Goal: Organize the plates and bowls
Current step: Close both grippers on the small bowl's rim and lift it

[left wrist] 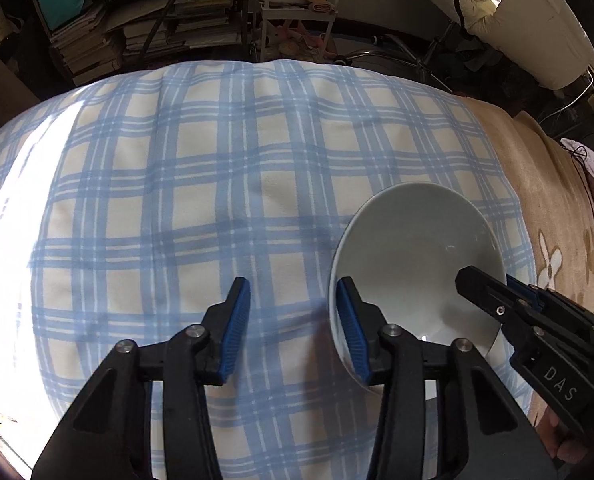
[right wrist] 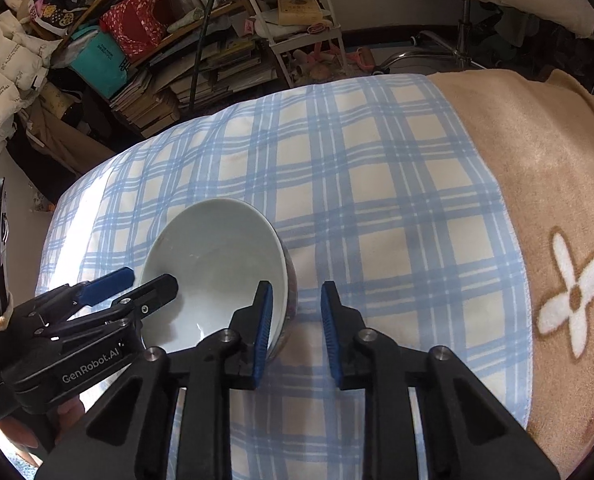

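Observation:
One pale grey-white bowl (left wrist: 409, 240) (right wrist: 217, 248) rests on the blue plaid cloth. In the left wrist view my left gripper (left wrist: 293, 320) straddles the bowl's left rim. Its right pad (left wrist: 349, 332) is just inside the rim, and its left pad (left wrist: 237, 320) stands well clear over the cloth. In the right wrist view my right gripper (right wrist: 297, 316) straddles the opposite rim. One pad (right wrist: 263, 320) is inside the bowl, and the other pad (right wrist: 331, 320) is outside with a strip of cloth showing between it and the wall. Each view also shows the other gripper, my left gripper (right wrist: 153, 278) and my right gripper (left wrist: 487, 280), across the rim.
The plaid cloth (right wrist: 377, 180) covers a soft, rounded surface. A tan blanket with a white flower (right wrist: 573, 292) lies along its right side. Beyond the far edge are stacked books and papers (left wrist: 157, 28), a white cart (right wrist: 297, 20) and a chair base (left wrist: 397, 52).

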`<action>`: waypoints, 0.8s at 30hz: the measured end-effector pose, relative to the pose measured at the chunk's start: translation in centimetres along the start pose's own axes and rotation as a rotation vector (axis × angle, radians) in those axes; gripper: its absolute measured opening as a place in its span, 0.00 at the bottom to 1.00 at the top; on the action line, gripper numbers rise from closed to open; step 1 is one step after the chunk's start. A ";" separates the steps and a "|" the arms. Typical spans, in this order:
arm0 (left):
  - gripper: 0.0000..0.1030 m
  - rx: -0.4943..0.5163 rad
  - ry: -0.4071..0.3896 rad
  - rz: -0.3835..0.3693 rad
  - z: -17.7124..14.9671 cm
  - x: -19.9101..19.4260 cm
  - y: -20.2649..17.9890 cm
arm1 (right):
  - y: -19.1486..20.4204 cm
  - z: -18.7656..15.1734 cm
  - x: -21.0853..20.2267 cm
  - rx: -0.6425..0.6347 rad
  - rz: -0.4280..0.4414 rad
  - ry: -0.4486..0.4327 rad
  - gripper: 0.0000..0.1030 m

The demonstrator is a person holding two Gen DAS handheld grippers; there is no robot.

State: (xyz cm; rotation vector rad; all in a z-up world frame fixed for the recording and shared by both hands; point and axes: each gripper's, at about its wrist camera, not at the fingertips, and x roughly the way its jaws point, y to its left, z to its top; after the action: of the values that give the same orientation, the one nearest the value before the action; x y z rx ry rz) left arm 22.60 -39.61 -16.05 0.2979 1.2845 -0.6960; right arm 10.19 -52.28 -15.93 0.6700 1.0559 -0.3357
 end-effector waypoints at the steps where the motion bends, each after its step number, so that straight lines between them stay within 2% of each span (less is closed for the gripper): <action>1: 0.25 0.004 0.008 -0.022 -0.1 0.2 -0.3 | 0.0 0.0 0.1 0.003 0.010 0.003 0.18; 2: 0.16 0.012 0.015 -0.040 -0.1 0.3 -0.5 | -0.1 -0.1 0.2 0.009 0.017 0.007 0.16; 4: 0.09 0.026 0.023 -0.049 -0.2 0.4 -1.1 | 0.0 -0.1 0.2 0.012 0.021 0.009 0.15; 12: 0.10 0.076 0.011 0.016 -1.4 -0.8 -2.4 | 0.7 -0.7 -0.5 -0.010 -0.008 -0.005 0.12; 24: 0.11 0.070 -0.044 0.085 -4.0 -6.6 -1.0 | 3.8 -2.7 -4.5 -0.045 0.054 -0.067 0.12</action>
State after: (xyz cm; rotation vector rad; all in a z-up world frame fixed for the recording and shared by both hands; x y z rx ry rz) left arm 18.14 -36.06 -10.71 0.3902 1.2008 -0.6728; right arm 8.32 -47.88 -11.51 0.6419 0.9774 -0.2851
